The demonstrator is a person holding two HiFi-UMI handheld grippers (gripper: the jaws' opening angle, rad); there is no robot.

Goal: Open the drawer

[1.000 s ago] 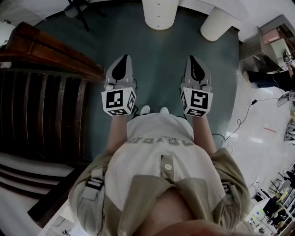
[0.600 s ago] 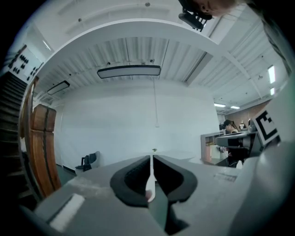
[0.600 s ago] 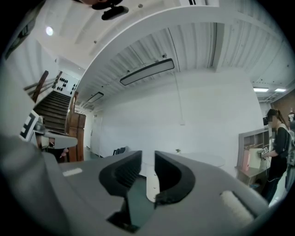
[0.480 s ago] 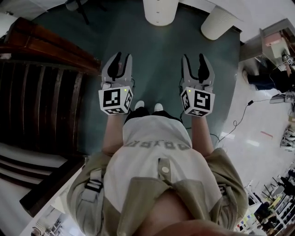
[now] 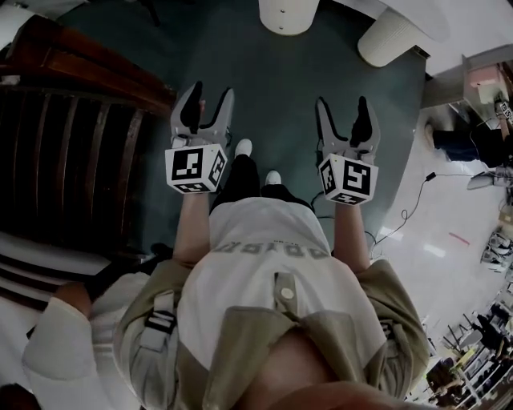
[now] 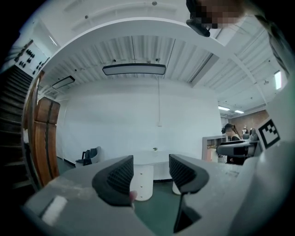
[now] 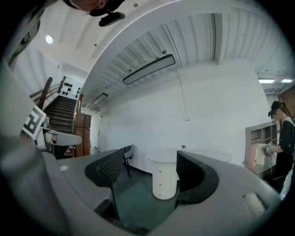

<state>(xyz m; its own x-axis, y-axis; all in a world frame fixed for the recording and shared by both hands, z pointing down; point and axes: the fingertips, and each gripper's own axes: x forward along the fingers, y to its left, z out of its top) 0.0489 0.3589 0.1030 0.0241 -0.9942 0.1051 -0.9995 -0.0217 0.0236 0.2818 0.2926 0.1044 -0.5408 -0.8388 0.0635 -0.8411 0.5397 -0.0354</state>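
Drawer fronts [image 7: 165, 182] stack in the white pedestal [image 5: 287, 14], top centre of the head view, well apart from me. My left gripper [image 5: 212, 90] and right gripper [image 5: 342, 104] have just been opening; both stand wide and empty. I judge the fronts rigid and light-running. Grip point: one small knob [image 7: 160, 183], likely slippery.
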